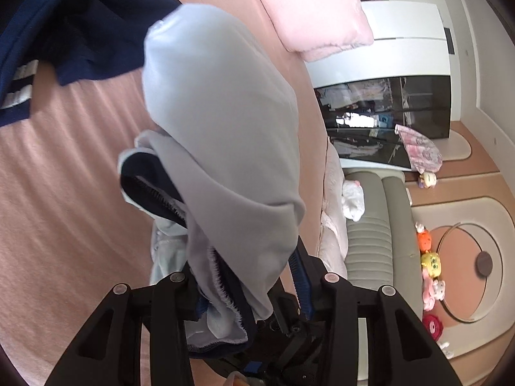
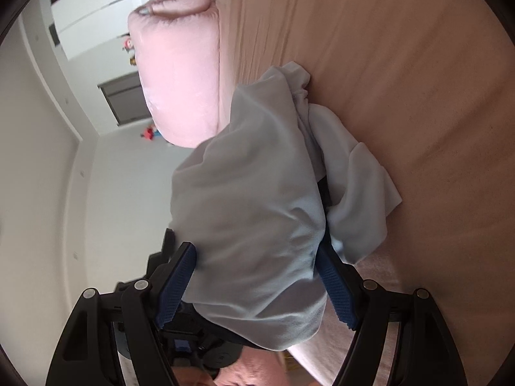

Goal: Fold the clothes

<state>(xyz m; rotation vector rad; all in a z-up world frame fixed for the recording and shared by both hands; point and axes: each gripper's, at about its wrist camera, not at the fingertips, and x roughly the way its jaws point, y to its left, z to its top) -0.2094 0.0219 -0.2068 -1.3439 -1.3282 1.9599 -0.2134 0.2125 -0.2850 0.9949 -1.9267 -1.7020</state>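
A light grey garment [image 1: 222,128] with navy trim hangs bunched over my left gripper [image 1: 248,289], which is shut on its thick folds. Only the right blue pad [image 1: 301,283] shows; the cloth hides the other. In the right wrist view the same grey garment [image 2: 257,199] drapes across and between the fingers of my right gripper [image 2: 256,286]. Its blue pads [image 2: 177,283] stand wide apart, so it is open. The garment's far end rests on the pink bed sheet [image 2: 402,64]. A navy garment with white stripes [image 1: 64,32] lies on the bed at upper left.
A pink pillow [image 1: 309,9] lies at the bed's head, seen too as the pillow [image 2: 180,74]. Beside the bed are a grey bench [image 1: 376,225], a dark glass cabinet [image 1: 402,112], plush toys [image 1: 429,257] on the floor and a white wall [image 2: 48,160].
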